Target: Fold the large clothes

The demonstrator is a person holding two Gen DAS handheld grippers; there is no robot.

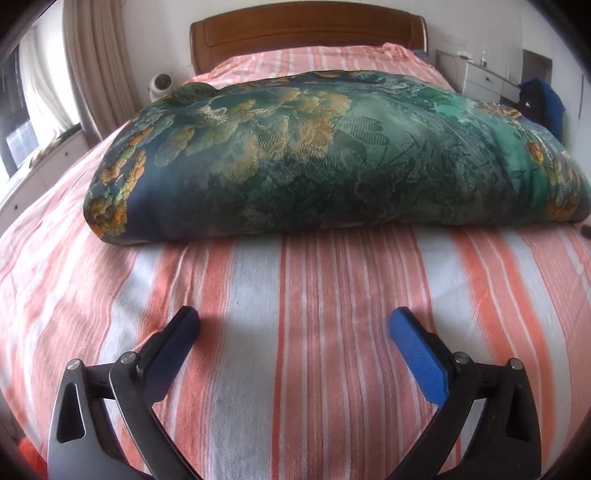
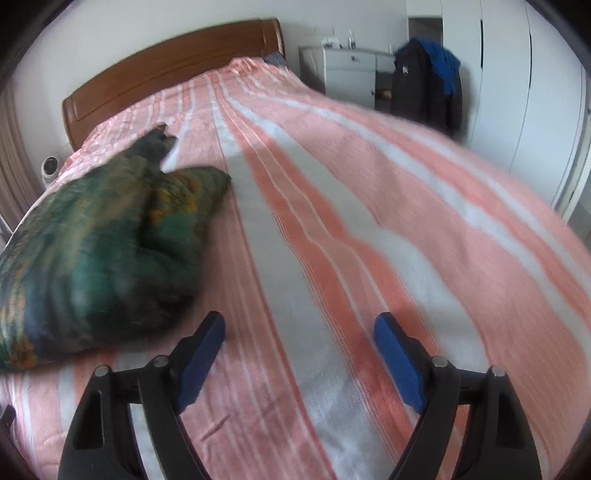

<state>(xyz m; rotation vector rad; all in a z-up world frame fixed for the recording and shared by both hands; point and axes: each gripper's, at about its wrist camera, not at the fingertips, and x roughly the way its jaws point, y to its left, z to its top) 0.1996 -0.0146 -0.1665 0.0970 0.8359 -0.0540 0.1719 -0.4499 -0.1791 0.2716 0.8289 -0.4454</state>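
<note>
A large green and blue garment with gold flower patterns (image 1: 314, 155) lies folded into a wide flat bundle across the bed. In the right wrist view the same garment (image 2: 99, 258) lies at the left, its end bunched. My left gripper (image 1: 293, 325) is open and empty, low over the striped sheet, a short way in front of the garment's near edge. My right gripper (image 2: 299, 330) is open and empty over bare sheet, just right of the garment's end. The right wrist view is blurred.
The bed has an orange and white striped sheet (image 1: 295, 295) and a wooden headboard (image 1: 306, 33). A white drawer unit (image 2: 351, 74) and dark clothes on a stand (image 2: 428, 81) are at the right. A curtain (image 1: 92, 55) and a small white device (image 1: 160, 85) are at the left.
</note>
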